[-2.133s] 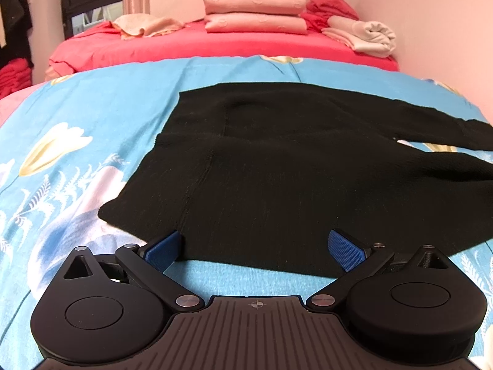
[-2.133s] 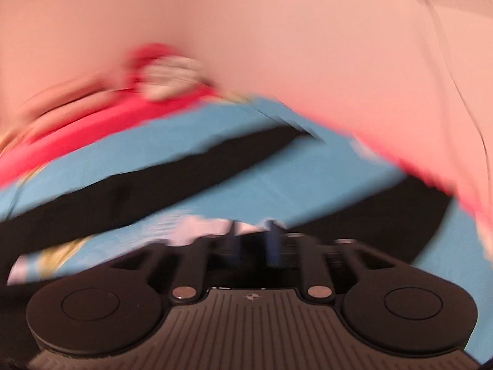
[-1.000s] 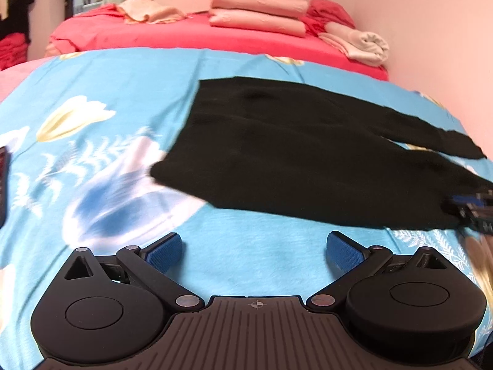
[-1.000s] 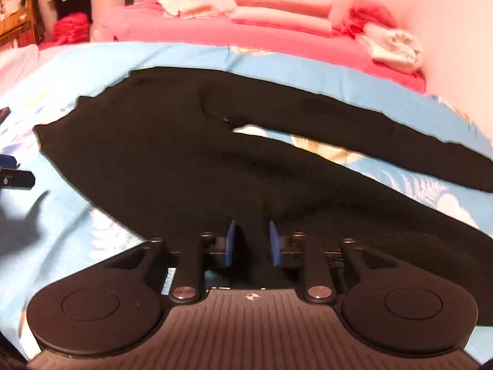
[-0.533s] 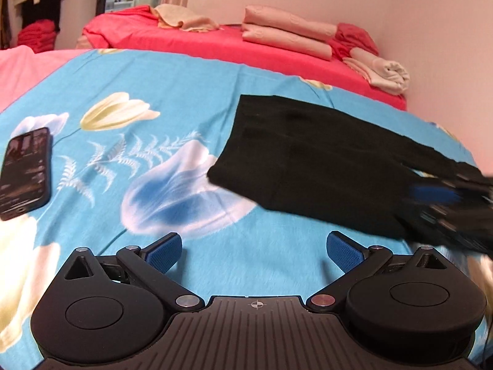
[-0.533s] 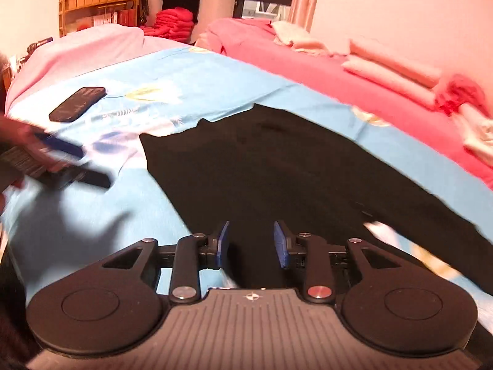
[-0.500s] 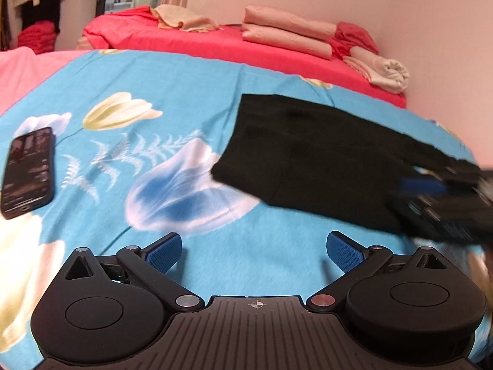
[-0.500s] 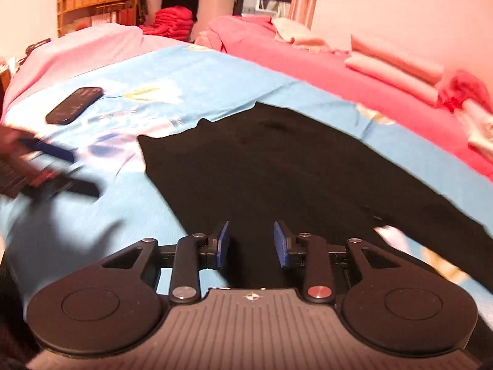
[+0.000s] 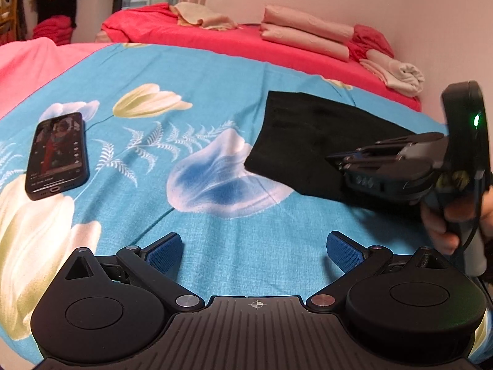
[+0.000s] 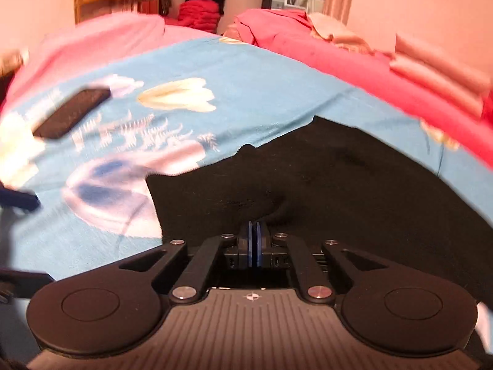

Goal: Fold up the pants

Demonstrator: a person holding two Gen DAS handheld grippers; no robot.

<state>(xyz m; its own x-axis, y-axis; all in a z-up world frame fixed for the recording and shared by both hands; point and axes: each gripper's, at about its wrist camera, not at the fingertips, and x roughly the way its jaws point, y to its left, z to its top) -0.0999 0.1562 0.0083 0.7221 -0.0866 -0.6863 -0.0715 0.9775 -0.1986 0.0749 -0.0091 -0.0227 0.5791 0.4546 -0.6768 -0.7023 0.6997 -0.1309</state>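
The black pants lie flat on the blue flowered bedsheet, to the right in the left wrist view. My left gripper is open and empty above bare sheet, well short of the pants. My right gripper has its blue pads pressed together at the near edge of the pants, where the cloth puckers up into them. The right gripper also shows from the side in the left wrist view, resting over the pants.
A black phone lies on the sheet at the left. Folded pink and cream linens are stacked on the red bedding at the back. A pink wall runs along the right side.
My right gripper has closed its pads on the near edge of the pants; half a second ago they stood apart. My left gripper has drawn back to the left, away from the pants.
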